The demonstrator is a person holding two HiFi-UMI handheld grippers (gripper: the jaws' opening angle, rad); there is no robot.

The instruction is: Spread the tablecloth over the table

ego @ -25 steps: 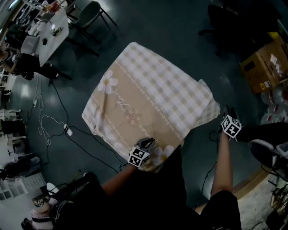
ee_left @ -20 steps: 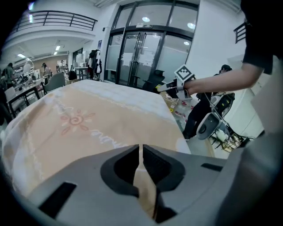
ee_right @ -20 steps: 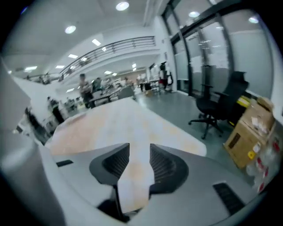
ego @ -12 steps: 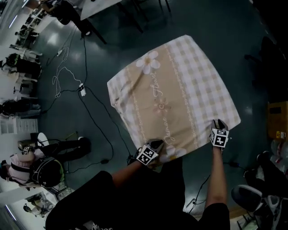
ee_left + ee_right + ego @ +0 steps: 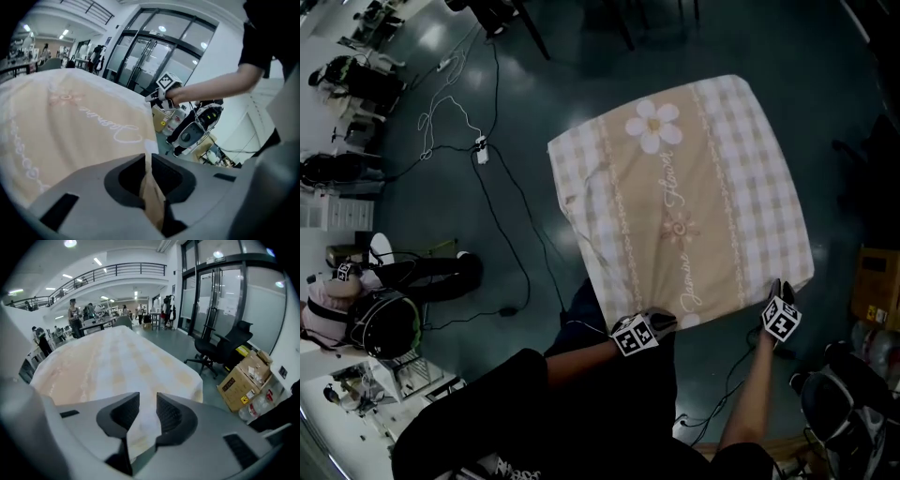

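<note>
The dark, glossy floor (image 5: 441,244) fills the head view. On it stands the tabletop, wholly hidden under the tablecloth (image 5: 684,197), which lies spread flat as a rough square with its edges hanging over the sides. The cloth is soft woven fabric: a wide beige band runs down the middle, pale checked bands flank it on both sides, and thin white patterned lines part the bands. A few shallow creases show near its left edge.

Off the cloth's right side, a brown cardboard box (image 5: 246,378) sits on the floor beside a black swivel office chair (image 5: 220,350).

Both tongs are at the near edge of the cloth. The left tongs (image 5: 664,319) are clamped on the near left corner, with a pinched fold of beige fabric squeezed between the ribbed dark pads (image 5: 161,180). The right tongs (image 5: 775,287) stand at the near right corner. Their curved tips have just been closing but are apart, with a gap between them. The checked hem runs in between, and the pads do not press on it.

Thin black cables (image 5: 502,216) snake across the floor to a white power strip (image 5: 482,150).

A white daisy with a yellow centre (image 5: 653,124) is printed near the far edge. Below it comes looping white script (image 5: 675,195).
</note>
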